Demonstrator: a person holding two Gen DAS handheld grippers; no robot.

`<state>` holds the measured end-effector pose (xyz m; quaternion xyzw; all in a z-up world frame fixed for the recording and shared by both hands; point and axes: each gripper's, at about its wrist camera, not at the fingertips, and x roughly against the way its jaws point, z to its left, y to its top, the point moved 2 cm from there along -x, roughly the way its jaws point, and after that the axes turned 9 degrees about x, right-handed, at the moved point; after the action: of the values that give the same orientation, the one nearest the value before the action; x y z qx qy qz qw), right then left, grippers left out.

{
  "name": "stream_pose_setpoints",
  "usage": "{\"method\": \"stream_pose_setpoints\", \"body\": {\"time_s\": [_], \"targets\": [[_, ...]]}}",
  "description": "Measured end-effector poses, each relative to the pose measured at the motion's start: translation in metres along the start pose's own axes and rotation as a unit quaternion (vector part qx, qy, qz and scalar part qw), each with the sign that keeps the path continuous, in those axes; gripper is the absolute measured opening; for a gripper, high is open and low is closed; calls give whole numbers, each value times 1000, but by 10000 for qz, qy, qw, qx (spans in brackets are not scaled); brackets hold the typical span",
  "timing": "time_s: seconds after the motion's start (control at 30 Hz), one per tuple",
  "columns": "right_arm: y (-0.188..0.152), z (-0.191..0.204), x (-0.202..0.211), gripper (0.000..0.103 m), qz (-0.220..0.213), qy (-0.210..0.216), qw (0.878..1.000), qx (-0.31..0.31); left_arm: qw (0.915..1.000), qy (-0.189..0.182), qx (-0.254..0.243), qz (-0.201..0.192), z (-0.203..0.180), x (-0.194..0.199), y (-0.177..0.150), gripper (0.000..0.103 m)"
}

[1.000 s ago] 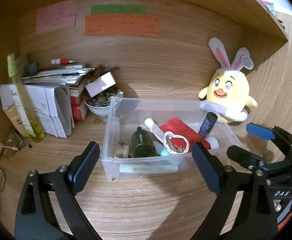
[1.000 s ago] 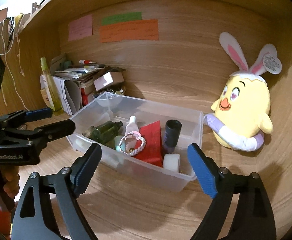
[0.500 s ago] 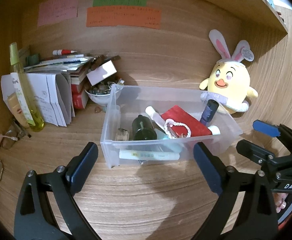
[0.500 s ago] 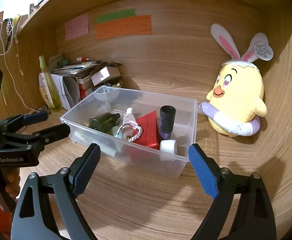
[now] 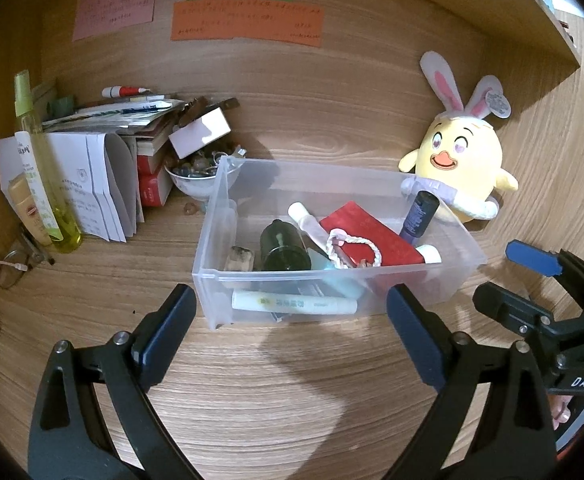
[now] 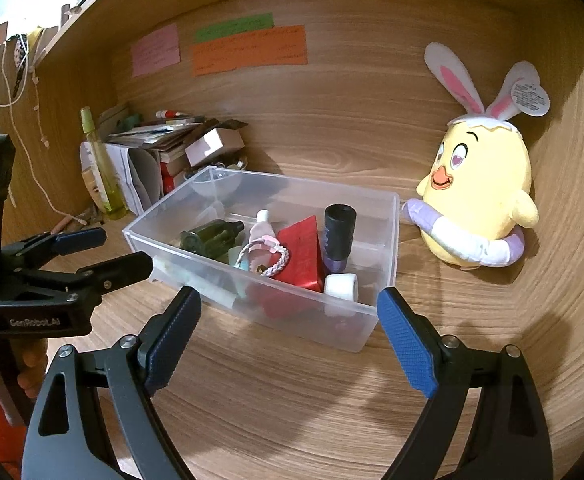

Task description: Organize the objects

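Clear plastic bin (image 5: 333, 280) now sits farther from both grippers than a second ago. Left gripper (image 5: 288, 334) spread wide, empty; right gripper (image 6: 288, 336) likewise, backed off. Green bottle (image 5: 284, 246), red pouch (image 5: 371, 236), braided bracelet (image 6: 266, 256) inside; plush chick (image 6: 479, 196) outside, right. Packing looks finished.

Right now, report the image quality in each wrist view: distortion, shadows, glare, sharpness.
Left wrist view: strong fisheye bowing, dark vignetted corners; the left hand-held gripper casts a soft shadow before the clear bin; contents sharp. Right wrist view: same bowing, overexposed glare top left, right hand-held gripper shadow on the wood, plush chick crisp.
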<state>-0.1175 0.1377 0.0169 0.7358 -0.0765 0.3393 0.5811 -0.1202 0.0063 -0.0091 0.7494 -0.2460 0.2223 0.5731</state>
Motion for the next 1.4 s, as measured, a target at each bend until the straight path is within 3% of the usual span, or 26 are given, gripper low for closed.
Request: {"method": "stream_pose_setpoints", "body": {"time_s": [1.4], "targets": [[2,2,-2,88,-16,18,10000,62,9998,-44,-185,7,-10,2,-4,97]]}}
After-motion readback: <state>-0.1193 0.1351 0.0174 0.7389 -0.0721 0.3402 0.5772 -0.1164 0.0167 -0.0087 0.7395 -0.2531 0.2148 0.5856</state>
